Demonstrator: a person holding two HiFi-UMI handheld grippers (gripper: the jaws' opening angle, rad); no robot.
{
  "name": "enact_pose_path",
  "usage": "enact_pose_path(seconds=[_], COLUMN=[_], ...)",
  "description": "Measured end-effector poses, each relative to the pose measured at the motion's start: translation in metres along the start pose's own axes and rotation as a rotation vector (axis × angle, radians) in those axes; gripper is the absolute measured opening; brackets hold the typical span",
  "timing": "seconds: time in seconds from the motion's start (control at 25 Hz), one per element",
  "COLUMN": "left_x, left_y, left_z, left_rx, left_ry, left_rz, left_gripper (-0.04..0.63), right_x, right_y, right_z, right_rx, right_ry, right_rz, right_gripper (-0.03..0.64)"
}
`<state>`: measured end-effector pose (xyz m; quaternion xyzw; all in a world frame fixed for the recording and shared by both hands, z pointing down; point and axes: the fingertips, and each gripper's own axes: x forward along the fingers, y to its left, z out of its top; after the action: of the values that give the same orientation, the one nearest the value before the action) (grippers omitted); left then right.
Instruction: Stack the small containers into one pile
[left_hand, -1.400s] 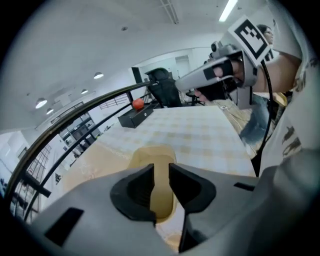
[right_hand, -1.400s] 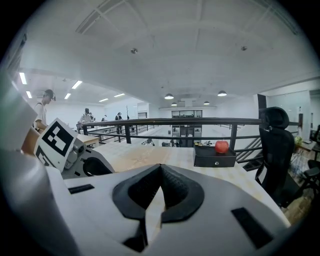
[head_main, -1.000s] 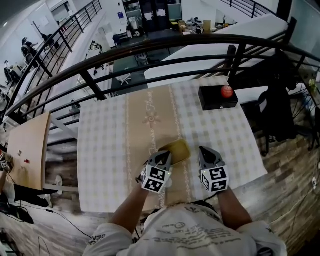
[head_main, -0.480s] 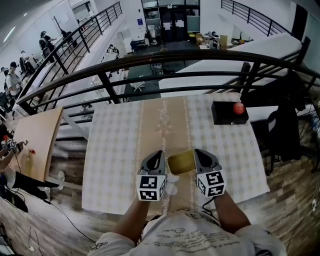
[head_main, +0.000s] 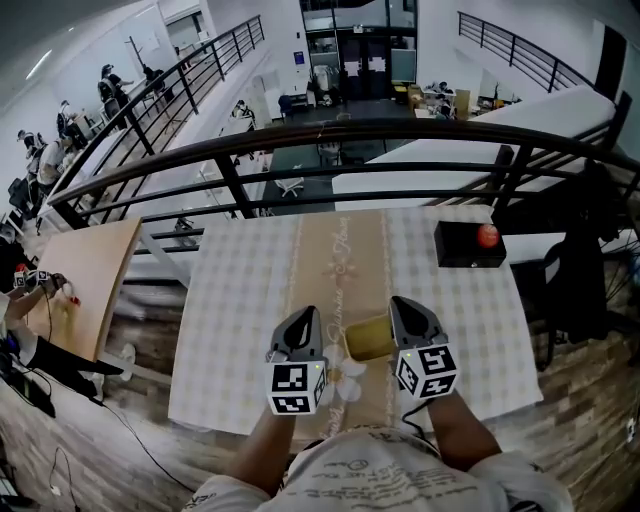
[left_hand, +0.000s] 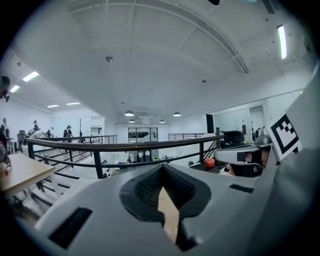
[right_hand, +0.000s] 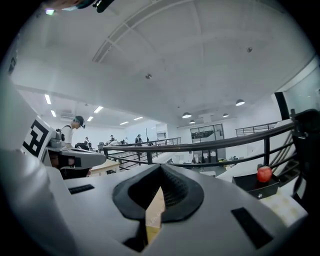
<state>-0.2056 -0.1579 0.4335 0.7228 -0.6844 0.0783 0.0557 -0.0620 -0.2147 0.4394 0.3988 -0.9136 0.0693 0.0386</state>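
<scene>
While the left claw (head_main: 303, 320) and right claw (head_main: 406, 307) are pressed together, a yellow container (head_main: 368, 338) lies between them, black box (head_main: 458, 250) beyond.

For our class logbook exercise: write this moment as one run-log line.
left tongs: shut, empty | right tongs: shut, empty | yellow container: between the tongs, ungripped

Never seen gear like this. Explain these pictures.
No robot: a person holds a grey gripper in each hand, the left gripper and the right gripper. The wide picture comes from a camera on the person's head, looking down. The other two come from cameras riding on each gripper, looking along its fingers. On the checked-cloth table lie a yellow rectangular container between the grippers, a small white object, and a black box with a red round knob. Both pairs of fingers are closed, holding nothing.
</scene>
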Motion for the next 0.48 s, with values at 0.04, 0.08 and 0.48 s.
enact_pose_path(seconds=[0.04,0.08,0.48], left_x=[-0.0008,-0.0014,0.0001], left_y=[0.0020,0.0038,0.0075], left_z=[0.0000,-0.0004,-0.0033], left_rx=[-0.001,0.003,0.013], left_ry=[0.001,0.002,0.012], left_rz=[0.007,0.015,0.038], left_gripper=[0.006,0.006,0.006], right_x=[0.0004,0.0007,0.0037], right_y=[-0.0001,-0.0004,-0.0048], right_z=[-0.0006,-0.0014,-0.0087], right_rx=[0.001,0.001,-0.007], right_ry=[0.001,0.002,0.022], right_rz=[0.000,0.000,-0.008], right_gripper=[0.002,0.002,0.002])
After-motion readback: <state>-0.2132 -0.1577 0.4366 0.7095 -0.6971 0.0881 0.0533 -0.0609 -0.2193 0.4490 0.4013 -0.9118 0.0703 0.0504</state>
